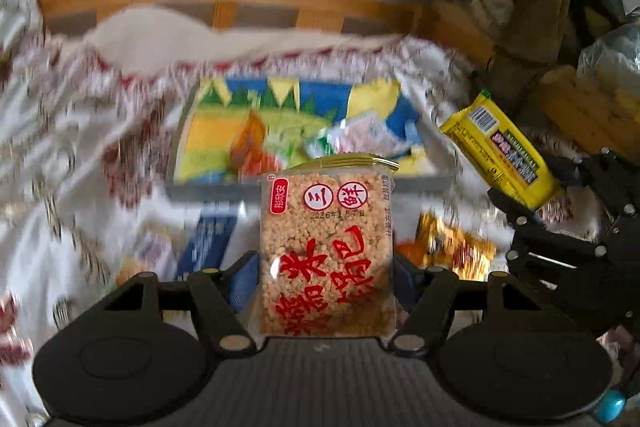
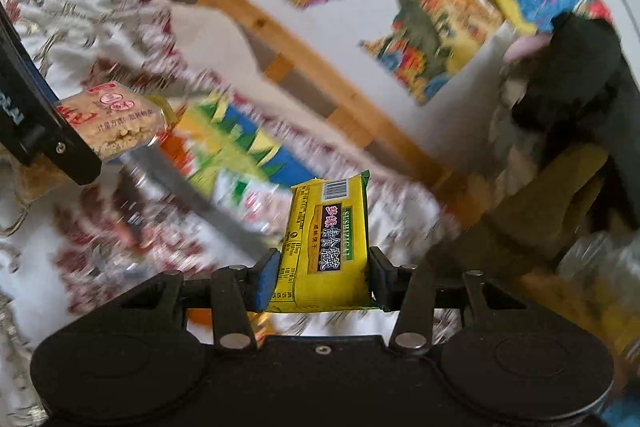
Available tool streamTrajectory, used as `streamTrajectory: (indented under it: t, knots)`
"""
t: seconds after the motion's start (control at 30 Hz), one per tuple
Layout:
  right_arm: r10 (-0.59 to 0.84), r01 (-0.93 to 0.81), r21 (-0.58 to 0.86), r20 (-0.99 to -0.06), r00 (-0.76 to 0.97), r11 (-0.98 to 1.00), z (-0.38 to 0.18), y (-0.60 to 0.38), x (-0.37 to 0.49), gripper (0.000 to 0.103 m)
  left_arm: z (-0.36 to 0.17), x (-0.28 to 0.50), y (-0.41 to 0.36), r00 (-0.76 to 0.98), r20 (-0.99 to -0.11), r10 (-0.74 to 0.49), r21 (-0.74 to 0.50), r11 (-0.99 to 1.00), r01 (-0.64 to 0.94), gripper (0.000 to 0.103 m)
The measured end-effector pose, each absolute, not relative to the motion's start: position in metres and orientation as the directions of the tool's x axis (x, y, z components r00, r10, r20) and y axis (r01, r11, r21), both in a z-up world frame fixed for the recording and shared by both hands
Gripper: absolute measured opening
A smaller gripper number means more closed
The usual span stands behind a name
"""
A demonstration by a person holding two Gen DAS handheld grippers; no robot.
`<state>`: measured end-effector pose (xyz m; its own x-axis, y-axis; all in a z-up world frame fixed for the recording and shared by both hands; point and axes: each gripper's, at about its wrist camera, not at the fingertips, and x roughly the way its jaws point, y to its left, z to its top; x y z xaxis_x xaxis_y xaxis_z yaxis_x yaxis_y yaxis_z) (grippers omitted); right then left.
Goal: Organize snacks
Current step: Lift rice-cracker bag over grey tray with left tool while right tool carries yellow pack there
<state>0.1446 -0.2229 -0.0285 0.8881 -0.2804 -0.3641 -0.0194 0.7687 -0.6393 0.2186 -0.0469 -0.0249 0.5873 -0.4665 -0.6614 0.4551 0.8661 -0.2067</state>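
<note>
Wooden slats and a white wall hung with bright pictures back a surface draped in a white cloth with dark red flowers (image 1: 120,155); much of it is blurred.

At the centre of the left wrist view, the left tongs (image 1: 326,279) grip a clear packet of golden rice crisp with red lettering (image 1: 326,251), the blue pads pressing on its two sides and the packet standing upright, lifted off the cloth. In the right wrist view the same packet shows at nine o'clock (image 2: 116,123), beside a dark finger of the left tongs.

At about two o'clock from it in the left view, the right tongs (image 1: 532,199) pinch a yellow snack bar with a barcode (image 1: 500,151), tilted. The right wrist view has that bar at centre (image 2: 326,247), clamped at its sides between the pads of the right tongs (image 2: 324,279).

Beyond the rice packet, toward twelve o'clock, lies a grey-rimmed tray with a colourful printed floor (image 1: 312,183), several small wrappers blurred inside it. More blurred wrappers lie on the cloth near the tray, among them an orange-yellow one (image 1: 452,247) at three o'clock of the packet.
</note>
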Motion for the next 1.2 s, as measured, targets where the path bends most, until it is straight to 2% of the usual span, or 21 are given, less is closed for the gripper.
streamTrajectory:
  t: [0.1, 0.23, 0.43, 0.83, 1.03, 1.2]
  knots:
    - [-0.243, -0.010, -0.643, -0.304, 0.921, 0.766, -0.019, -0.235, 0.153, 0.049, -0.010, 0.231, -0.061, 0.636, -0.621, -0.457, -0.186, 0.875, 0.447, 0.072]
    - [-0.193, 0.051, -0.575, -0.189, 0.963, 0.817, -0.017, -0.254, 0.165, 0.049, 0.000, 0.252, -0.079, 0.722, -0.539, -0.434, -0.169, 0.896, 0.411, 0.072]
    - [-0.175, 0.074, -0.578, -0.121, 0.977, 0.813, -0.028, -0.266, 0.201, 0.049, 0.003, 0.304, -0.108, 0.777, -0.501, -0.381, -0.168, 0.923, 0.345, 0.072]
    - [-0.169, 0.010, -0.455, -0.311, 0.935, 0.891, -0.049, -0.293, 0.266, 0.049, -0.050, 0.378, -0.147, 0.704, -0.640, -0.308, -0.158, 0.949, 0.272, 0.072]
    - [-0.154, -0.010, -0.358, -0.426, 0.891, 0.934, -0.064, -0.302, 0.282, 0.049, -0.070, 0.382, -0.166, 0.678, -0.693, -0.245, -0.063, 0.957, 0.283, 0.072]
    - [-0.132, -0.001, -0.247, -0.519, 0.845, 0.969, -0.075, -0.311, 0.297, 0.049, -0.075, 0.377, -0.179, 0.691, -0.695, -0.200, 0.045, 0.946, 0.320, 0.072]
